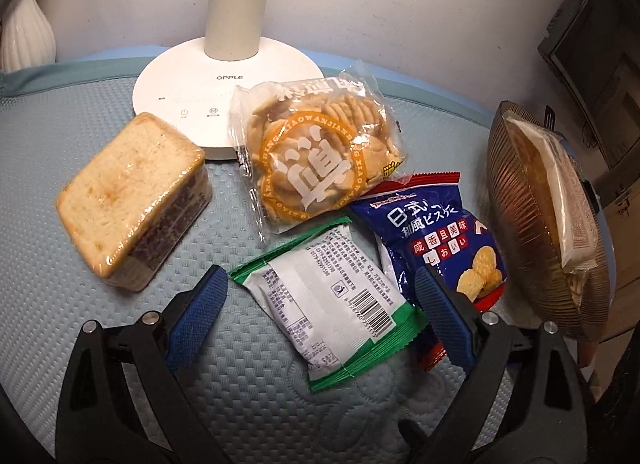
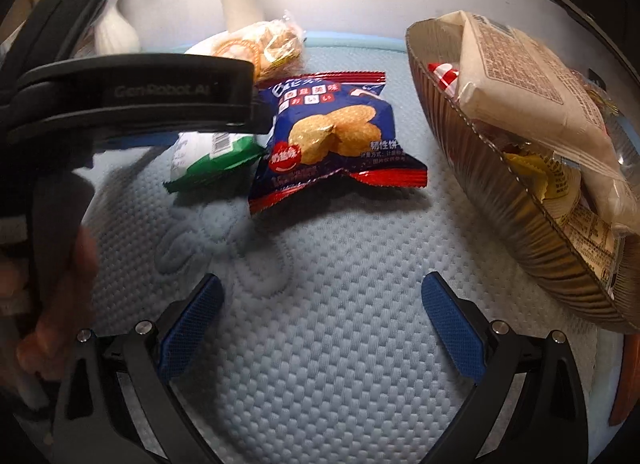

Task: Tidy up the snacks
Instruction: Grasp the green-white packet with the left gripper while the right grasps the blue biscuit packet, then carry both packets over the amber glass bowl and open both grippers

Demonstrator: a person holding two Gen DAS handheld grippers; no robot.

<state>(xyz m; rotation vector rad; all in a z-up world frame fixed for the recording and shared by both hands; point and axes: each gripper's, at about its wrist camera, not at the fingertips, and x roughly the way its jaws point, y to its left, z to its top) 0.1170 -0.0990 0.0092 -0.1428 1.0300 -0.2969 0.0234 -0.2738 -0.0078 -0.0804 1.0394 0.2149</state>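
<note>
My left gripper (image 1: 320,276) is open, its blue pads on either side of a green-and-white packet (image 1: 328,296) that lies barcode-up on the quilted mat. A blue-and-red cracker packet (image 1: 436,232) lies just right of it, partly under the right finger. Behind are a clear bag of round crackers (image 1: 316,152) and a wrapped block of sandwich biscuits (image 1: 132,200). My right gripper (image 2: 322,282) is open over bare mat, short of the blue-and-red packet (image 2: 332,132). A ribbed brown bowl (image 2: 500,192) at the right holds a beige packet (image 2: 528,76) and other snacks.
A white lamp base (image 1: 188,92) with its post stands at the back, a white ribbed vase (image 1: 24,36) at the far left. In the right wrist view the left gripper's black body (image 2: 140,96) and a hand (image 2: 52,304) fill the left side. The mat's rim (image 1: 432,92) curves behind.
</note>
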